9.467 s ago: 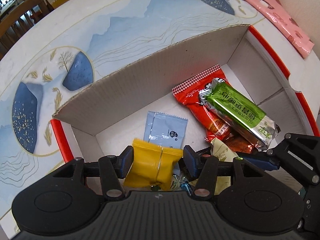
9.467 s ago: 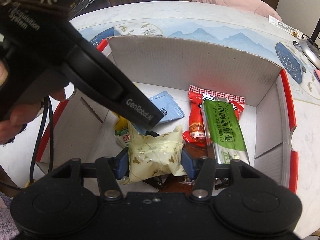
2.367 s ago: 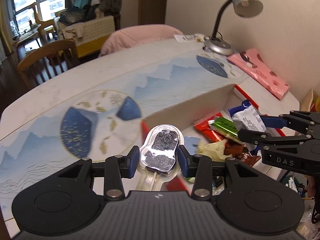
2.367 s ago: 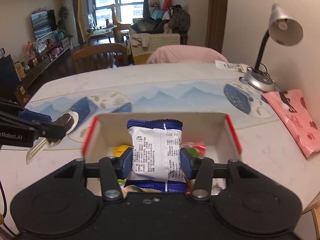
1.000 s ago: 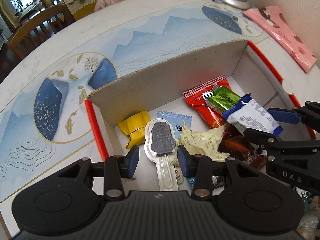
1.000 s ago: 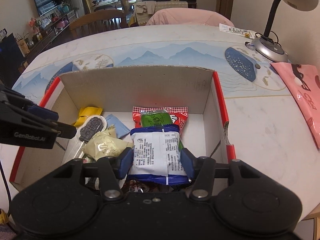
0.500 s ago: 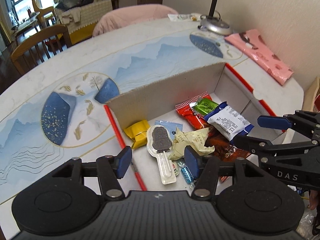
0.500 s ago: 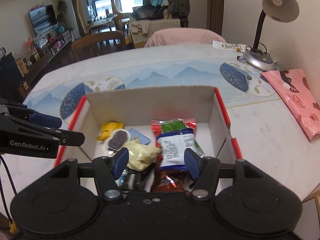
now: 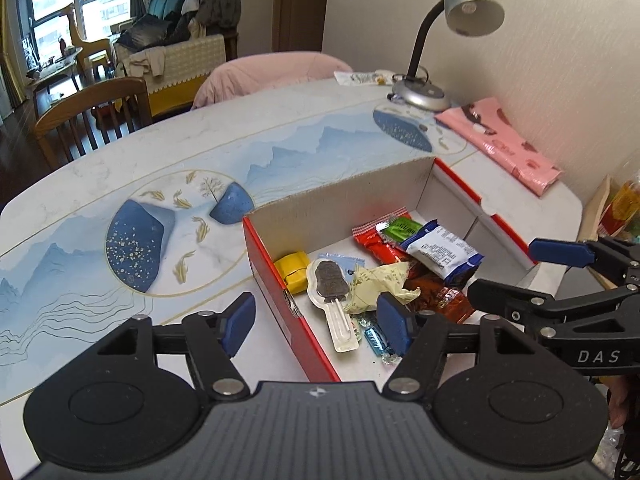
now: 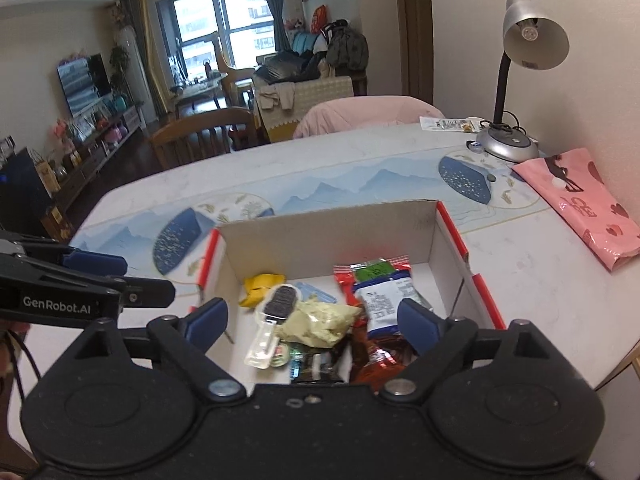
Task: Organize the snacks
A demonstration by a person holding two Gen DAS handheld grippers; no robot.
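A red-edged cardboard box (image 9: 360, 196) (image 10: 332, 232) holds the snacks. Inside lie a clear-wrapped dark lollipop (image 9: 330, 280) (image 10: 280, 300), a blue-and-white packet (image 9: 440, 252) (image 10: 380, 300), a yellow sweet (image 9: 294, 270) (image 10: 260, 282), a cream wrapper (image 9: 380, 280) (image 10: 320, 320), and red and green packets (image 9: 396, 226) (image 10: 376, 268). My left gripper (image 9: 316, 324) hangs above the box's near left corner, its jaws opening with nothing held. My right gripper (image 10: 312, 318) hovers over the box's near side, jaws also opening and holding nothing; it shows at the right of the left wrist view (image 9: 520, 272).
The box sits on a white table (image 9: 120, 184) with blue mountain prints. A desk lamp (image 9: 424, 92) (image 10: 508, 144) and a pink bag (image 9: 500, 144) (image 10: 580, 208) stand at the far right. Chairs (image 9: 92, 116) line the far edge.
Both grippers have let go: the lollipop and the blue-and-white packet now lie in the box. Both sets of jaws have spread and both hands have pulled up and back.
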